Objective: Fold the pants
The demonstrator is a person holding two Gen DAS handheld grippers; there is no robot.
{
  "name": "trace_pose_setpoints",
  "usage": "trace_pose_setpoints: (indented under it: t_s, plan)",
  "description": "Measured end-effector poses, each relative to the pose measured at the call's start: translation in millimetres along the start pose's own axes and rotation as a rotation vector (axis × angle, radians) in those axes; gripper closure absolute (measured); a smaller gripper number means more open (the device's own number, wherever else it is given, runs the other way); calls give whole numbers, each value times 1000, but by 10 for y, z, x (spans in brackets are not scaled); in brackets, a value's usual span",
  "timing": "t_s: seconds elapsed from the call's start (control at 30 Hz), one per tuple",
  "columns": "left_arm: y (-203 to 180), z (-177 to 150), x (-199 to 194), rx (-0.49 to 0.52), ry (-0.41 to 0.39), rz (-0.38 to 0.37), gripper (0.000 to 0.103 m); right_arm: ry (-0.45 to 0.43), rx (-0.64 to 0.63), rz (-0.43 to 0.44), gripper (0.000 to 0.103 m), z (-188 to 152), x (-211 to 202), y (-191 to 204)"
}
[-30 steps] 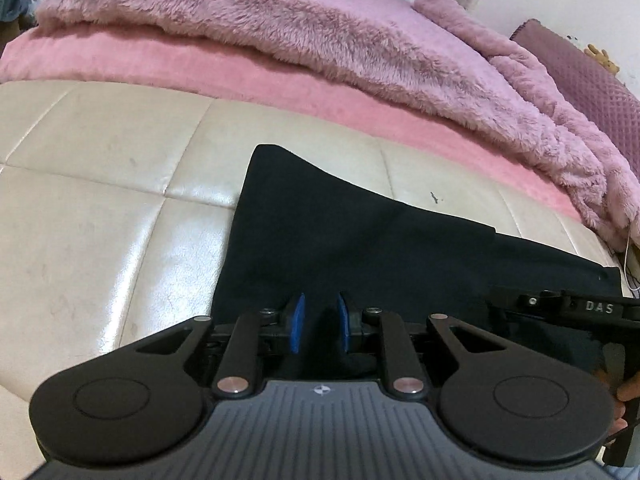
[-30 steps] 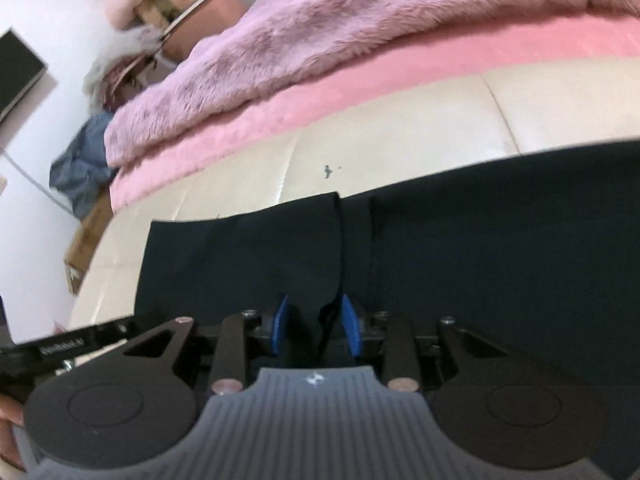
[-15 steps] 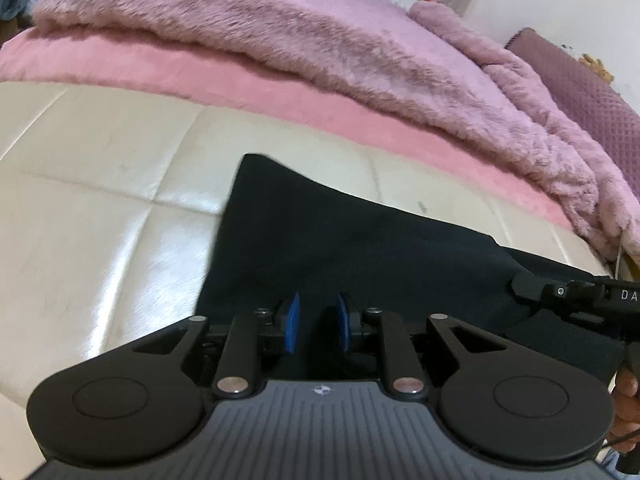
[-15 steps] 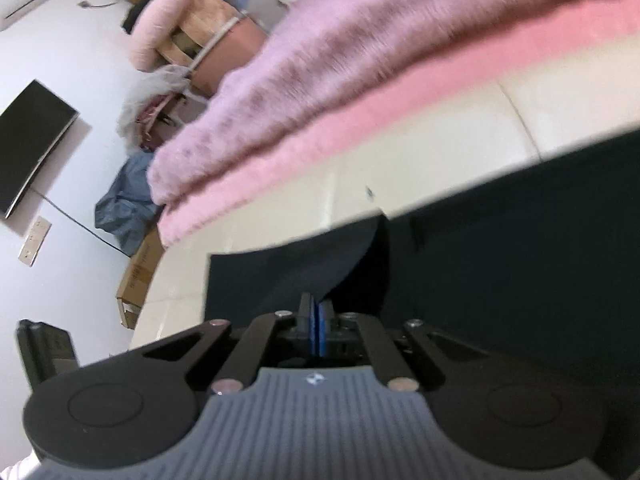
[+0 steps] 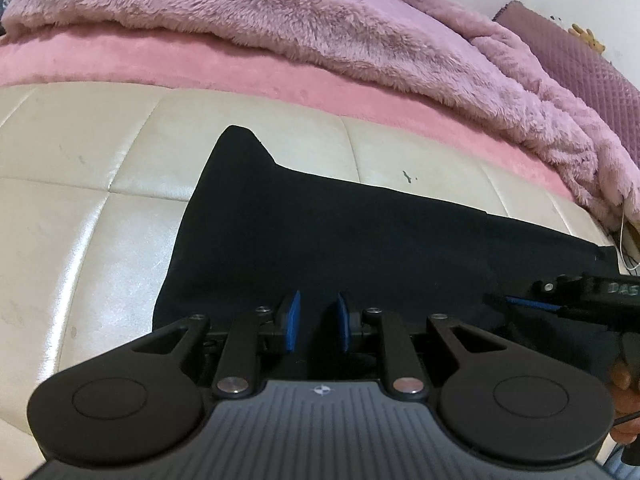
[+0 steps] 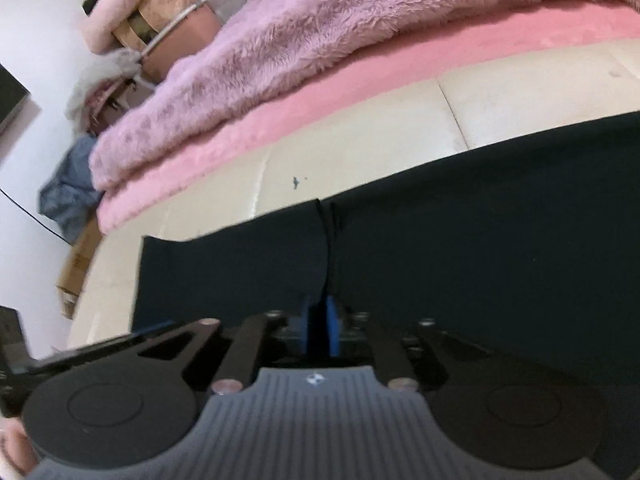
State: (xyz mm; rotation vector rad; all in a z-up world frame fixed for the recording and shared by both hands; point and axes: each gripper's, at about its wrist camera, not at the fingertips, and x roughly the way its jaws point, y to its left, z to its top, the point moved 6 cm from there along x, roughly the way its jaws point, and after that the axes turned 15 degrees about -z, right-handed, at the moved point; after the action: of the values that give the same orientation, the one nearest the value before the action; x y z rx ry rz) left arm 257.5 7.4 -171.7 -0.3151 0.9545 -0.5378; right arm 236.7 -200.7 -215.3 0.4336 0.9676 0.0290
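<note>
Black pants [image 5: 320, 236] lie flat on the cream quilted bed surface [image 5: 80, 200], stretched from left to right. My left gripper [image 5: 318, 326] is open, its blue pads over the near edge of the cloth, gripping nothing. My right gripper [image 6: 320, 320] is shut on a raised fold of the pants [image 6: 460, 248] near their near edge. The right gripper also shows in the left wrist view [image 5: 576, 300] at the far right, low over the pants.
A fluffy mauve blanket [image 5: 320, 24] and a pink sheet [image 5: 160, 68] lie behind the pants. A purple quilted headboard [image 5: 580, 56] stands at the back right. In the right wrist view, a chair with clothes [image 6: 160, 20] and a cardboard box [image 6: 76, 268] stand beyond the bed's left edge.
My right gripper has closed on a fold of the pants and lifted slightly. My left gripper stays open and has shifted a little over the near edge.
</note>
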Motion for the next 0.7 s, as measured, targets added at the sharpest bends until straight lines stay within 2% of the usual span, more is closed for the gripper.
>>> trace_pose_setpoints:
  t_s: [0.03, 0.2, 0.33, 0.37, 0.4, 0.5, 0.6, 0.7]
  plan:
    - [7, 0, -1, -3, 0, -2, 81, 13, 17, 21, 59, -11, 3, -50]
    - [32, -4, 1, -13, -4, -5, 81, 57, 104, 83, 62, -38, 110, -166]
    - [41, 0, 7, -28, -13, -10, 81, 94, 196, 204, 63, 2, 246, -199]
    - [37, 0, 8, -27, -14, -8, 81, 104, 225, 240, 68, 7, 289, -206]
    - [39, 0, 9, -25, -13, -8, 81, 116, 249, 266, 79, 6, 320, -226]
    - [35, 11, 8, -25, -10, -7, 81, 136, 268, 260, 101, 7, 375, -254]
    - [13, 38, -56, -40, -26, -15, 81, 114, 255, 251, 103, 56, 294, -204]
    - [-19, 114, -278, -60, -93, -27, 80, 64, 180, 235, 103, 171, 67, -29]
